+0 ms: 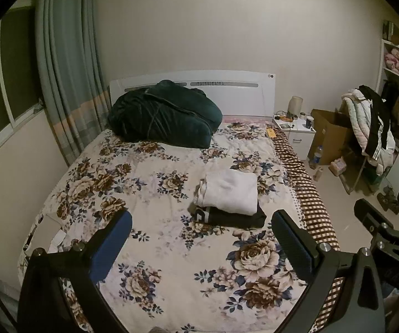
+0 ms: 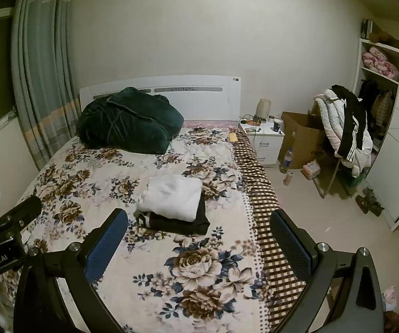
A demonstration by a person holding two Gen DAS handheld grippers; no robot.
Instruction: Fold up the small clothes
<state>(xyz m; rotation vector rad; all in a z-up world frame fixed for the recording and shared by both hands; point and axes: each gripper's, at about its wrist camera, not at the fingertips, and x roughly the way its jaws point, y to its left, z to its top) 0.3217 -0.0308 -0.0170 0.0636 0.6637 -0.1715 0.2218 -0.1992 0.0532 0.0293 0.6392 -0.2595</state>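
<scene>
Both grippers, left [image 1: 201,238] and right [image 2: 199,238], hang wide open holding nothing. White folded piece [image 1: 230,191] sits stacked on a black one [image 1: 235,217] mid-frame, near the bed's [image 1: 155,252] right edge, floral spread bare around it

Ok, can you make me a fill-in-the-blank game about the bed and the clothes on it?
1. The folded white garment lies on top of a folded ____ garment.
2. The bedspread has a pattern of ____.
3. The dark green bundle sits against the ____ of the bed.
4. The left gripper and the right gripper are both ____ and hold nothing.

Missing words: black; flowers; headboard; open
</scene>
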